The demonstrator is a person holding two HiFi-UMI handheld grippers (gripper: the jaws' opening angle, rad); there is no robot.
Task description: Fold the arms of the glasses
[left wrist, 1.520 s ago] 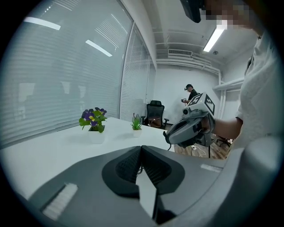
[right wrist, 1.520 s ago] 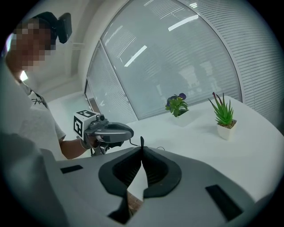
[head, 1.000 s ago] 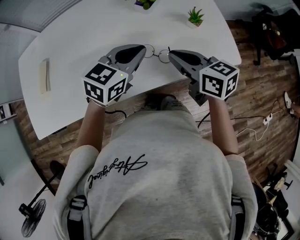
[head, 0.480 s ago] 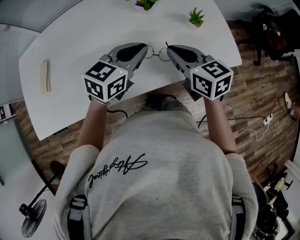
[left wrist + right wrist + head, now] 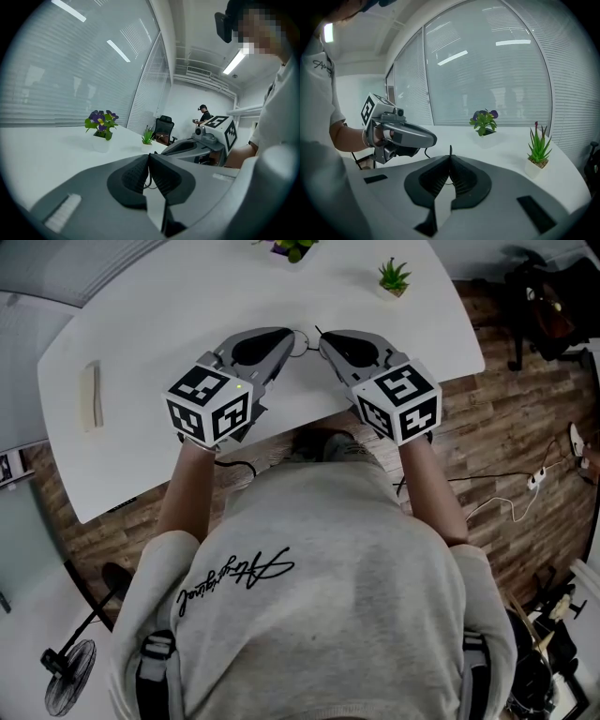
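Both grippers are closed on the glasses [image 5: 305,341], tips almost meeting over the near edge of the white worktop [image 5: 169,306]. Left gripper [image 5: 287,334]: in its own view the pads [image 5: 136,174] are pinched together on thin frame wire, and a bit of wire loop [image 5: 147,183] shows just below the pinch. Right gripper [image 5: 323,337]: jaws also shut, with a thin dark arm tip [image 5: 450,151] sticking straight up out of the pinch line and some wire visible lower between the pads [image 5: 461,180]. From the head view only a sliver of rim and that arm tip show between the two noses; the rest of the glasses is hidden, so I can't tell whether either arm is folded. They're held just above or at the worktop; contact can't be judged. Each gripper sees the other close beside it [image 5: 162,152] [image 5: 433,139]. Purple-flowered plant [image 5: 291,247] and small green plant [image 5: 391,275] sit at the far edge, well apart from the grippers.
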